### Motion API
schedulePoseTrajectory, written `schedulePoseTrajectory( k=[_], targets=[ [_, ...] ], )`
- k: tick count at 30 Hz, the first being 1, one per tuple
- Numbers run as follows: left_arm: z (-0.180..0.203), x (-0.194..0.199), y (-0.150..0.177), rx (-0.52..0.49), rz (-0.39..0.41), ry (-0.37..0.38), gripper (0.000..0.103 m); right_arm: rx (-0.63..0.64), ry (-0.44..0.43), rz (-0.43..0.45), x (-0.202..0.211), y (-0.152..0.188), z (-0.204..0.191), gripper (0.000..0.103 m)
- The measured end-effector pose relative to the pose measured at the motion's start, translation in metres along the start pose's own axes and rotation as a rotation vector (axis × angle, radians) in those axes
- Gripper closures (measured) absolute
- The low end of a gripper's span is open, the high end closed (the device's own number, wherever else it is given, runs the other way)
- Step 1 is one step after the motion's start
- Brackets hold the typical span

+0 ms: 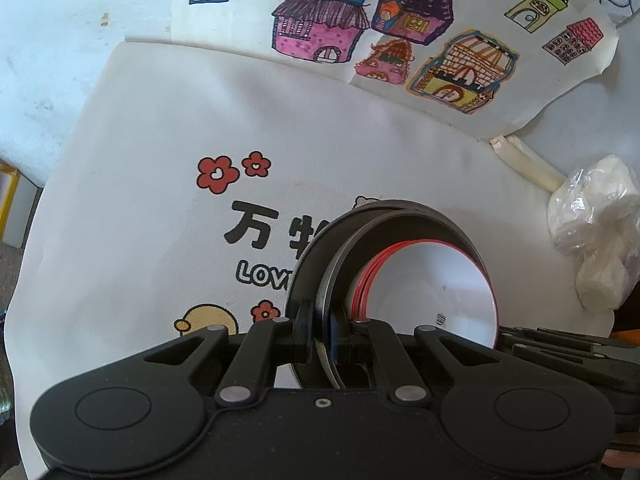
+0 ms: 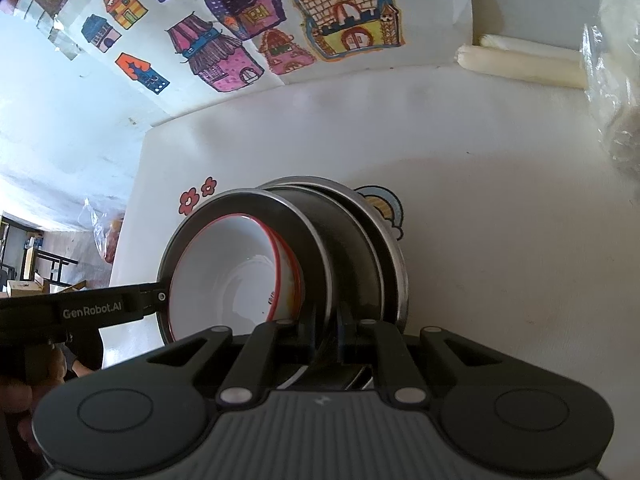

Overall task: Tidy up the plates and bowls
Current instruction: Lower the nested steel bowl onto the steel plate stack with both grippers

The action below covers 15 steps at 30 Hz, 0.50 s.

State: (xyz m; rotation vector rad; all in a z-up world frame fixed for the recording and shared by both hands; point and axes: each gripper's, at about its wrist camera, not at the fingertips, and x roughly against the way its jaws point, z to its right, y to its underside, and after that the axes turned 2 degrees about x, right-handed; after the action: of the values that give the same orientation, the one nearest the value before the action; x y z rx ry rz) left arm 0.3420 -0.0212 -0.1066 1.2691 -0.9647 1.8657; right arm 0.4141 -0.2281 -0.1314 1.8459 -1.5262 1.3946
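the left claw is clamped narrow on the rim of a dark metal plate, and the right claw is clamped narrow on the opposite rim of the same stack, so both hold it from either side. the stack is tipped up on edge above the white printed cloth that covers the tabletop, toward the cloth's near edge. a second dark metal plate nests against the first, and a white bowl with a red rim sits inside the stack, its hollow facing sideways. at the far edge of the cloth lies a paper with coloured house drawings. toward the far right corner are two pale rolls and a crumpled clear plastic bag.
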Motion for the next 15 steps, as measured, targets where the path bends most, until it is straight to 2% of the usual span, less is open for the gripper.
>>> schedulePoseTrajectory(
  k=[15],
  targets=[
    [0.0071, -0.0084, 0.0009, -0.021, -0.01, 0.002, 0.096, -0.021, 0.01, 0.015, 0.0061, -0.0028, 0.0069, 0.093]
  ],
)
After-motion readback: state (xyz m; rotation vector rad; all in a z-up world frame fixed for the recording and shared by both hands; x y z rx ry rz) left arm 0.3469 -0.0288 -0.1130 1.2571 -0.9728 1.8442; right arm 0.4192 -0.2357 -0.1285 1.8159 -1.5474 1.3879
